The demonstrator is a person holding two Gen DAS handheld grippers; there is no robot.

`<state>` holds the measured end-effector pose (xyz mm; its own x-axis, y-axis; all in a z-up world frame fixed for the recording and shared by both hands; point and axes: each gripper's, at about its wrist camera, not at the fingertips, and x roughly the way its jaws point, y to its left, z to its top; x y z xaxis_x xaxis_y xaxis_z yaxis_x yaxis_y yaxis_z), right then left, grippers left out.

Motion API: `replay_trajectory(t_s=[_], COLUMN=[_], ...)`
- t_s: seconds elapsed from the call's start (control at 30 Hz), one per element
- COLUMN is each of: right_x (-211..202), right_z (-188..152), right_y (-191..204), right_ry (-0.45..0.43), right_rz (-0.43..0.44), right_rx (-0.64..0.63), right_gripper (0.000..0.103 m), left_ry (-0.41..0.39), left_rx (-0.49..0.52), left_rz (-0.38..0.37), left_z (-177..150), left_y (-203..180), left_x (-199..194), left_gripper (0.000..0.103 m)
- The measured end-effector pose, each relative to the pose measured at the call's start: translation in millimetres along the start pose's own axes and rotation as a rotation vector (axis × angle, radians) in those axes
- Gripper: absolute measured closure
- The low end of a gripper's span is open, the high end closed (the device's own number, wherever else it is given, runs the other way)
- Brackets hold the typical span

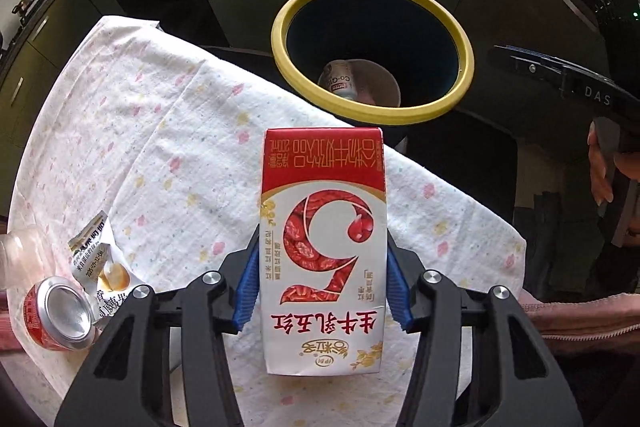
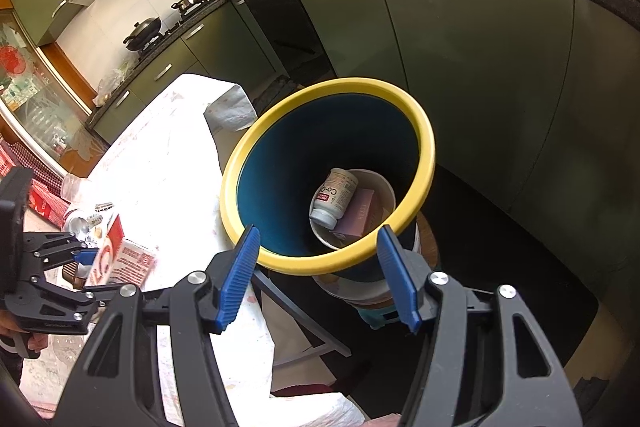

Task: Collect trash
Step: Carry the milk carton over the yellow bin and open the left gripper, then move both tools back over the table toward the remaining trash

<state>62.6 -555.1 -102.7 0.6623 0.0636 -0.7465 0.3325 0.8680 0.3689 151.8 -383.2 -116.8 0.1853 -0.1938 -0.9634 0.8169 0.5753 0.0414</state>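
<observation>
Down on the cloth-covered worktop (image 1: 168, 131), the left gripper (image 1: 322, 283) is clamped on a red-and-white milk carton (image 1: 324, 247), a blue pad pressed against each of its sides. At eight o'clock from the carton lie a crushed can (image 1: 56, 315) and a snack wrapper (image 1: 102, 263). The yellow-rimmed bin (image 1: 372, 51) stands off the worktop's edge at twelve o'clock, a white bottle (image 2: 334, 197) inside. The right gripper (image 2: 318, 277) hangs over the bin's near rim, jaws apart and empty.

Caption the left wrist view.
Left gripper clasps a red-and-white milk carton on the floral tablecloth, yellow-rimmed dark bin beyond.
</observation>
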Motion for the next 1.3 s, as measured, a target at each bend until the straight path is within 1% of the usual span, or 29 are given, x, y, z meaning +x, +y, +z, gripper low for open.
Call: replay_trajectory(t_s=[0.07, 0.2, 0.33, 0.43, 0.57, 0.63, 0.67, 0.7, 0.73, 0.77, 0.8, 0.9, 1.0, 1.03, 1.07, 1.1, 1.17, 1.3], right_x=[0, -3, -7, -9, -11, -12, -13, -14, -15, -16, -17, -19, -18, -17, -16, -15, -14, -13], right_z=[0, 0, -1, -1, -2, -1, -1, -1, -2, -2, -2, -2, -1, -2, -2, -2, -2, -1], right_y=[-3, -12, -21, -26, -30, -31, -31, -31, -31, -31, -30, -29, -27, -26, -24, -22, -20, -5], right_ry=[-0.001, -0.010, -0.018, -0.020, -0.025, -0.027, -0.028, -0.029, -0.030, -0.031, -0.031, -0.033, -0.037, -0.036, -0.034, -0.031, -0.026, -0.019], right_rz=[-0.003, -0.015, -0.031, -0.040, -0.055, -0.064, -0.068, -0.071, -0.074, -0.076, -0.077, -0.077, -0.072, -0.069, -0.066, -0.062, -0.054, -0.043], right_rx=[0.007, 0.028, 0.052, 0.061, 0.066, 0.070, 0.072, 0.072, 0.072, 0.071, 0.069, 0.061, 0.061, 0.059, 0.055, 0.050, 0.036, 0.004], right_gripper=[0.045, 0.045, 0.045, 0.045, 0.045, 0.045, 0.044, 0.044, 0.043, 0.042, 0.041, 0.041, 0.041, 0.041, 0.041, 0.041, 0.041, 0.041], left_ry=[-0.015, -0.051, -0.094, -0.122, -0.122, -0.123, -0.127, -0.134, -0.151, -0.173, -0.193, -0.226, -0.283, -0.302, -0.323, -0.342, -0.381, -0.435], left_rx=[0.012, 0.037, 0.077, 0.111, 0.128, 0.120, 0.116, 0.107, 0.094, 0.085, 0.078, 0.042, 0.039, 0.034, 0.024, 0.012, -0.026, -0.141], left_rz=[0.002, 0.002, -0.013, -0.028, -0.047, -0.047, -0.048, -0.055, -0.064, -0.061, -0.053, -0.083, -0.060, -0.058, -0.058, -0.056, -0.056, -0.068], left_z=[3, 27, 65, 99, 133, 149, 156, 164, 171, 175, 179, 177, 156, 148, 138, 128, 99, 38], left_y=[-3, -9, -23, -38, -50, -51, -53, -54, -52, -51, -49, -42, -32, -28, -22, -17, -3, 25], left_x=[-9, -22, -28, -27, -14, -5, -1, 3, 5, 6, 3, -12, -42, -51, -61, -70, -92, -127], left_gripper=[0.050, 0.050, 0.050, 0.050, 0.050, 0.050, 0.047, 0.042, 0.030, 0.027, 0.027, 0.027, 0.025, 0.022, 0.019, 0.017, 0.016, 0.015])
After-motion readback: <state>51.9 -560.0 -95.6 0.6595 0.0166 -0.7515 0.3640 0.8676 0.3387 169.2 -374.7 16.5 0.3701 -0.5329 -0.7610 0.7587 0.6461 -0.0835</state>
